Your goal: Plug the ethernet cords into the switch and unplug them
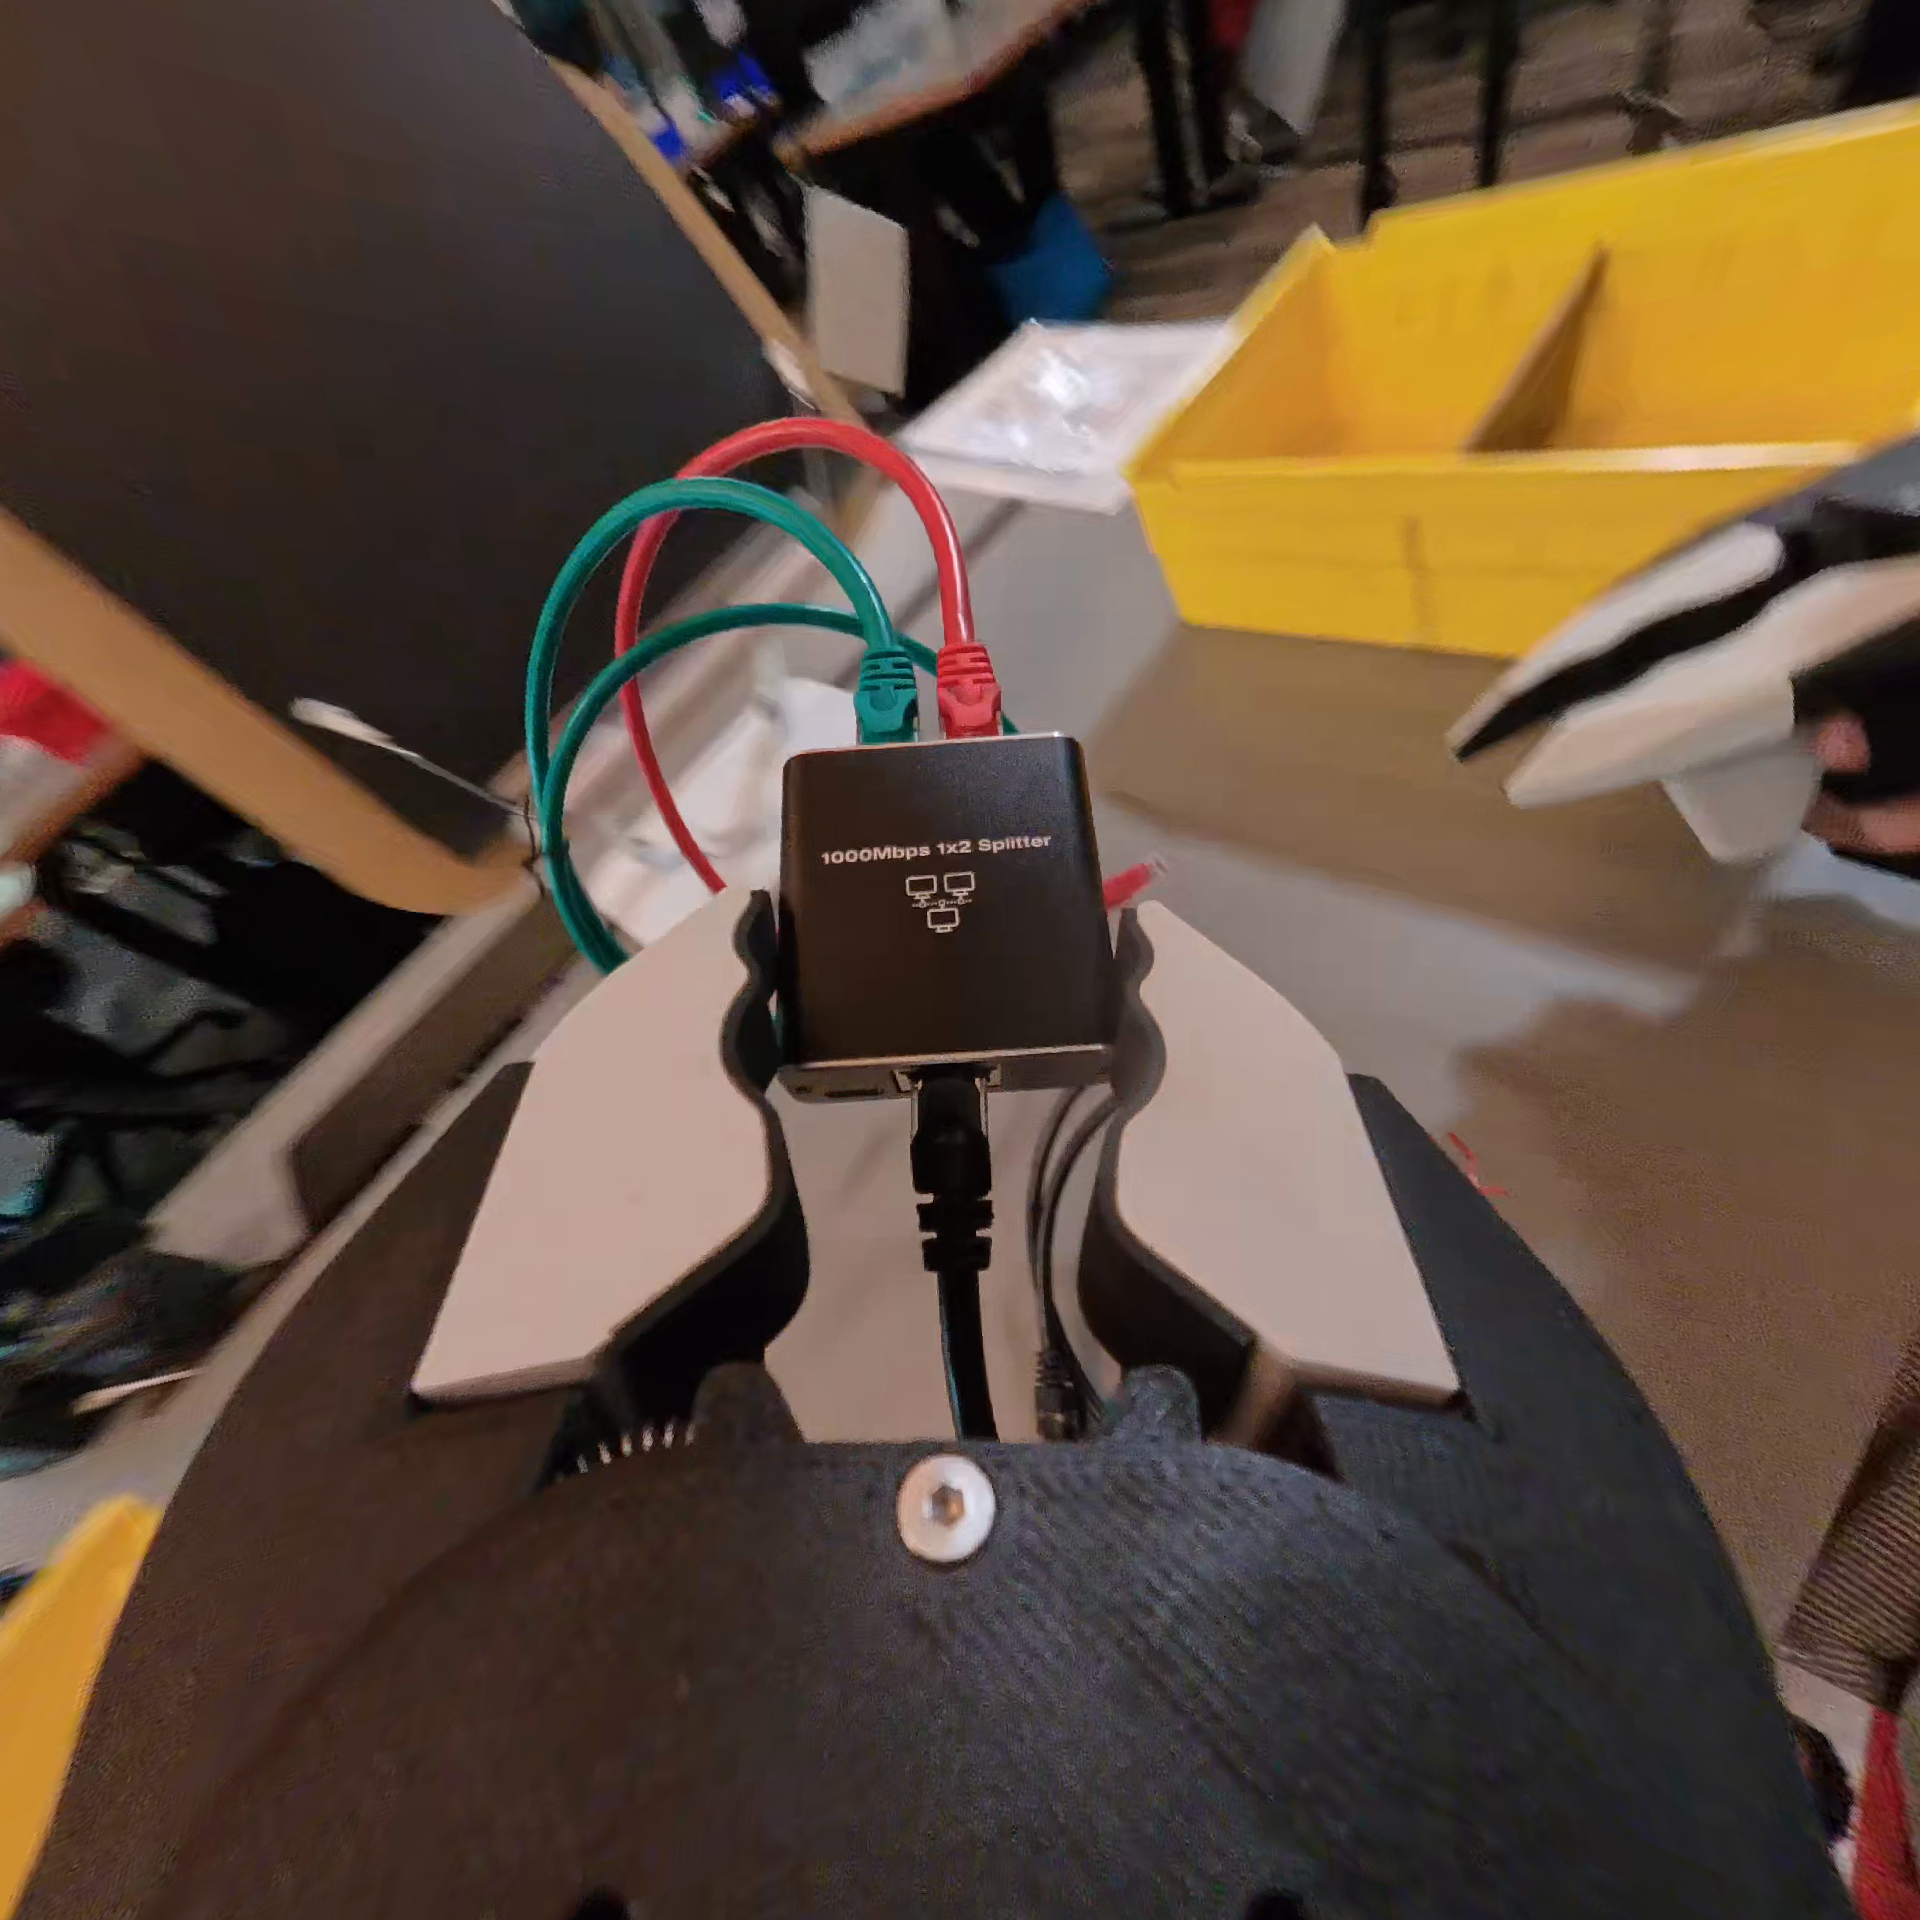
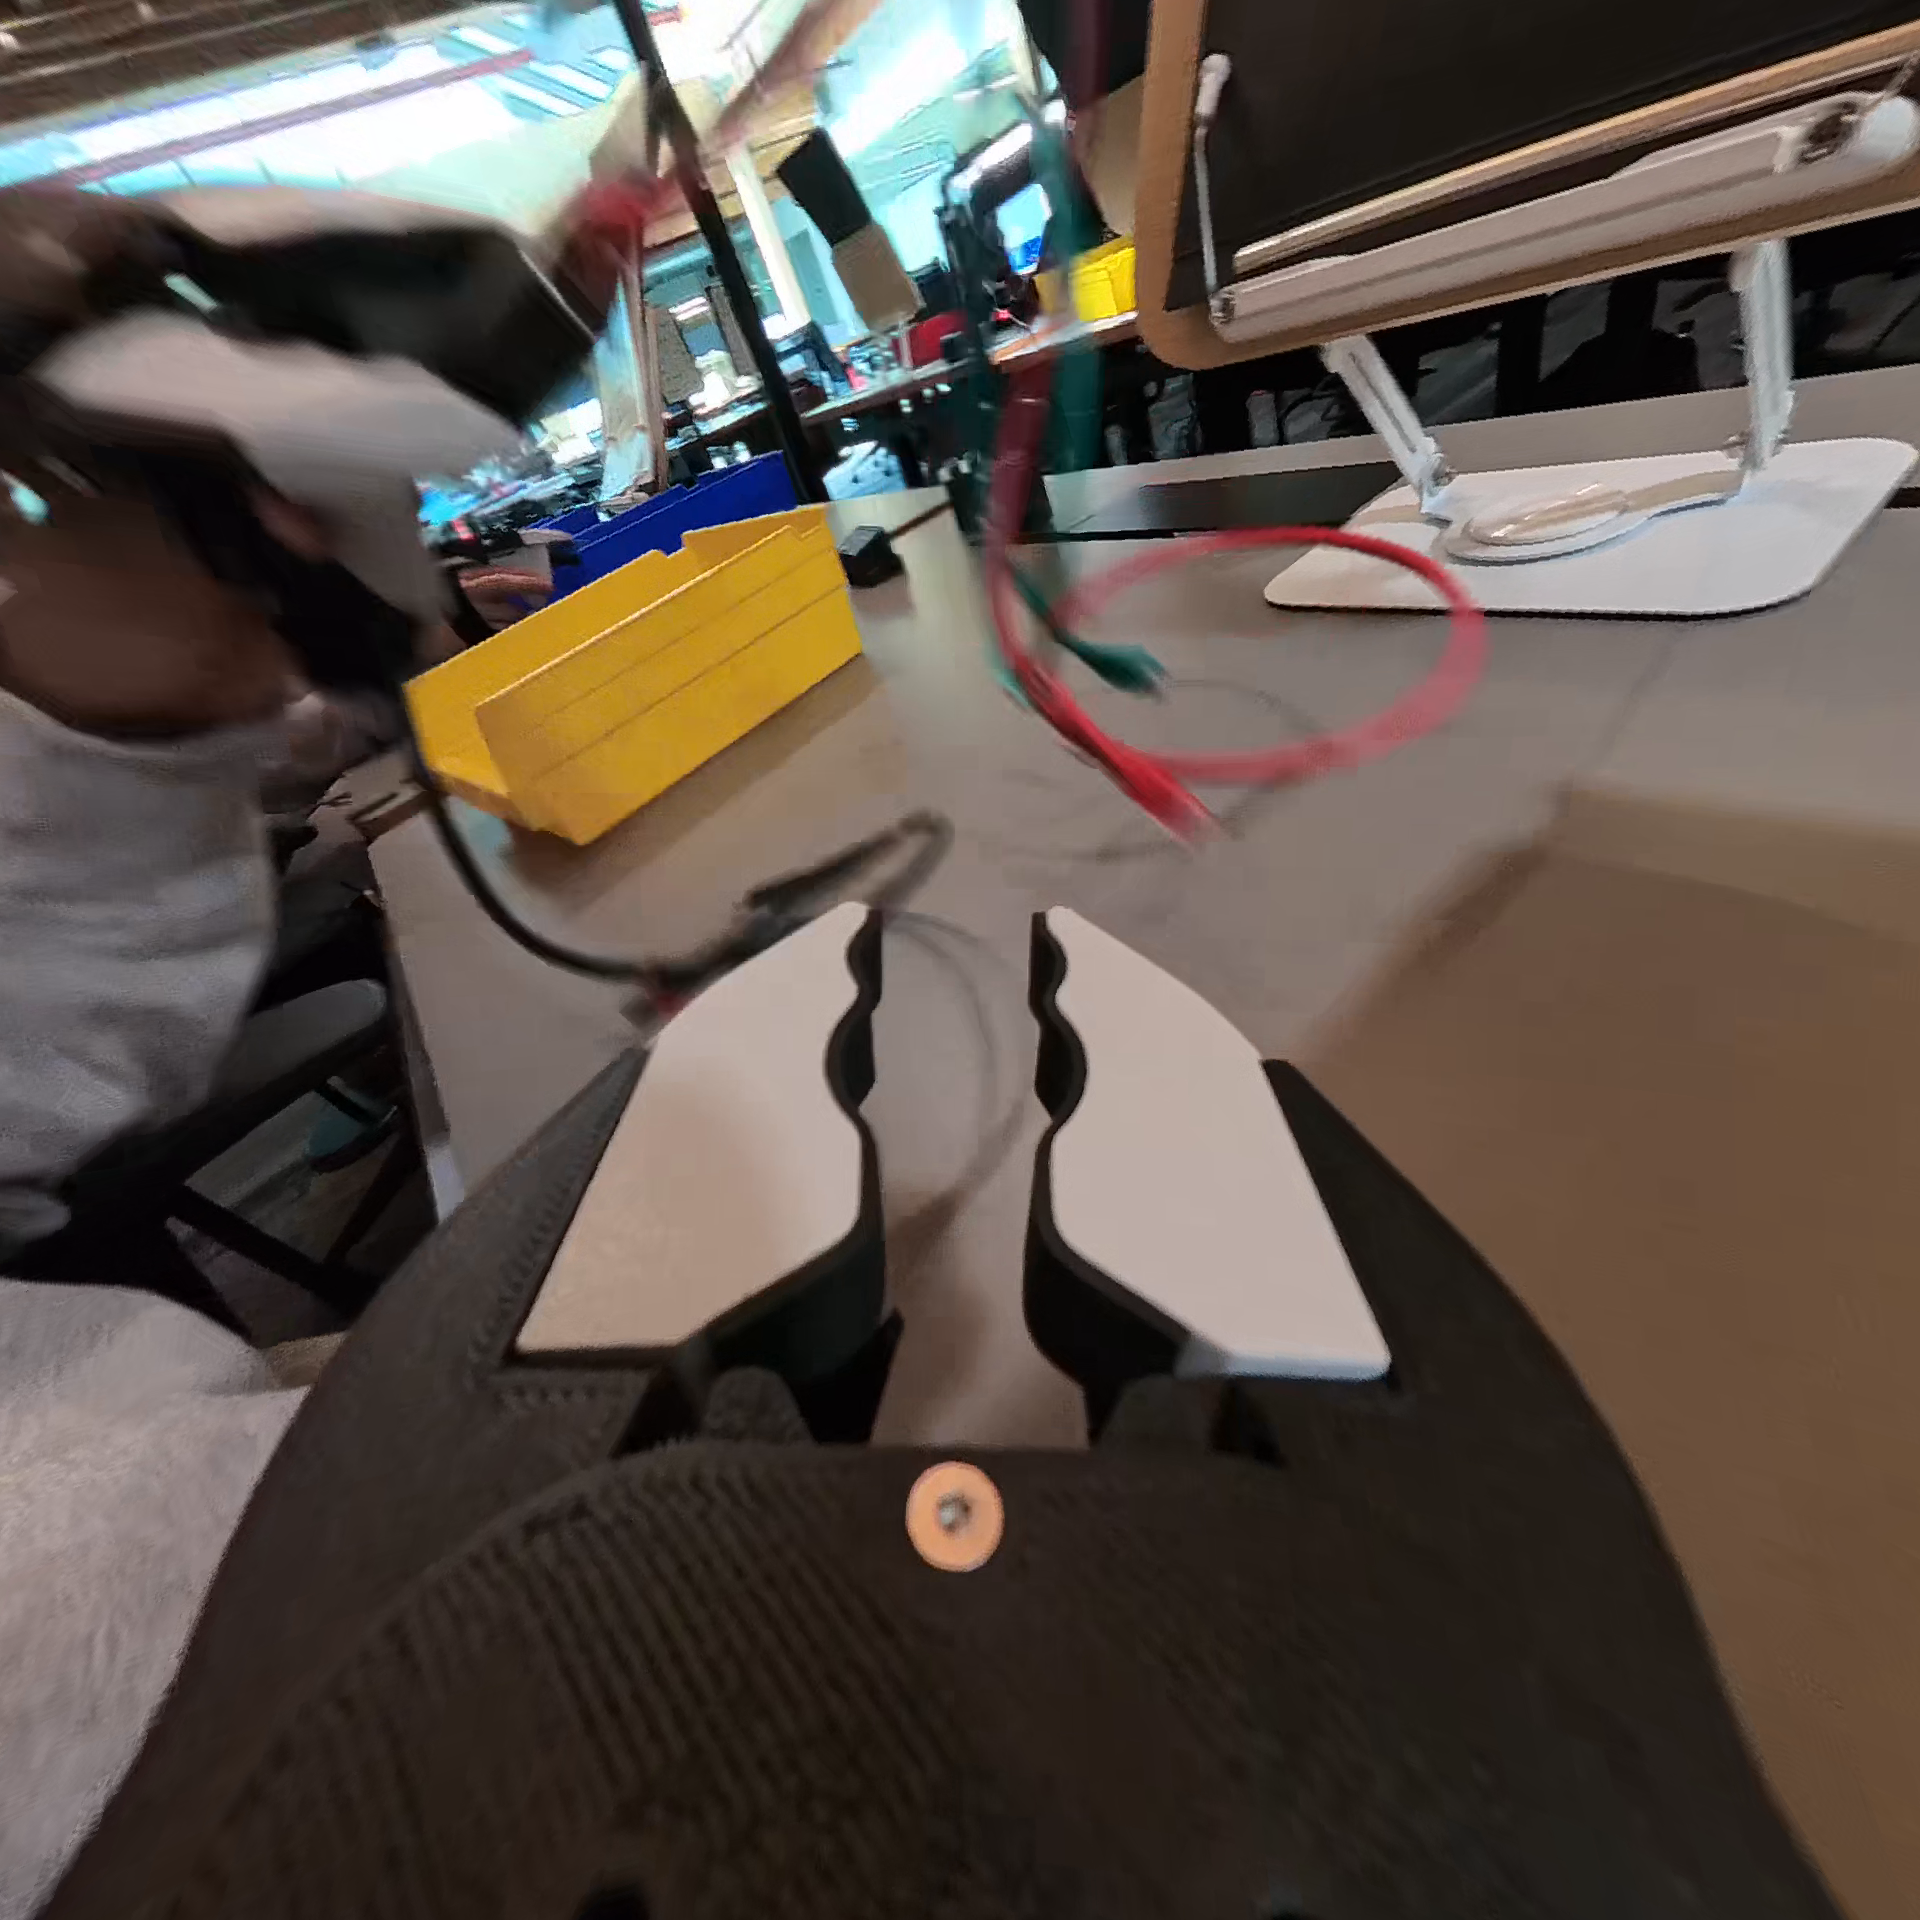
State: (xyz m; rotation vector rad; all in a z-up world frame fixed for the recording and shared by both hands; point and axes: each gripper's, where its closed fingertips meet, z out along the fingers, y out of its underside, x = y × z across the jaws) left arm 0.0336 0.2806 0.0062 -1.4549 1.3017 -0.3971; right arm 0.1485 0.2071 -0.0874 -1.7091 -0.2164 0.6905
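Note:
My left gripper (image 1: 945, 920) is shut on a small black switch (image 1: 935, 800) and holds it above the table. A green cord (image 1: 885, 696) and a red cord (image 1: 968, 691) are plugged side by side into its far face and loop back to the left. A black cord (image 1: 951, 1174) is plugged into its near face. My right gripper (image 2: 956, 930) is open and empty, low over the table; it also shows blurred at the right of the left wrist view (image 1: 1642, 675). In the right wrist view the loose red plug (image 2: 1184, 816) and green plug (image 2: 1127, 665) hang near the table.
A yellow bin (image 1: 1455, 540) stands on the brown table (image 1: 1351, 935), also in the right wrist view (image 2: 644, 686). A monitor on a white stand (image 2: 1590, 540) is at the back right. A dark panel with a wooden edge (image 1: 312, 312) is on the left.

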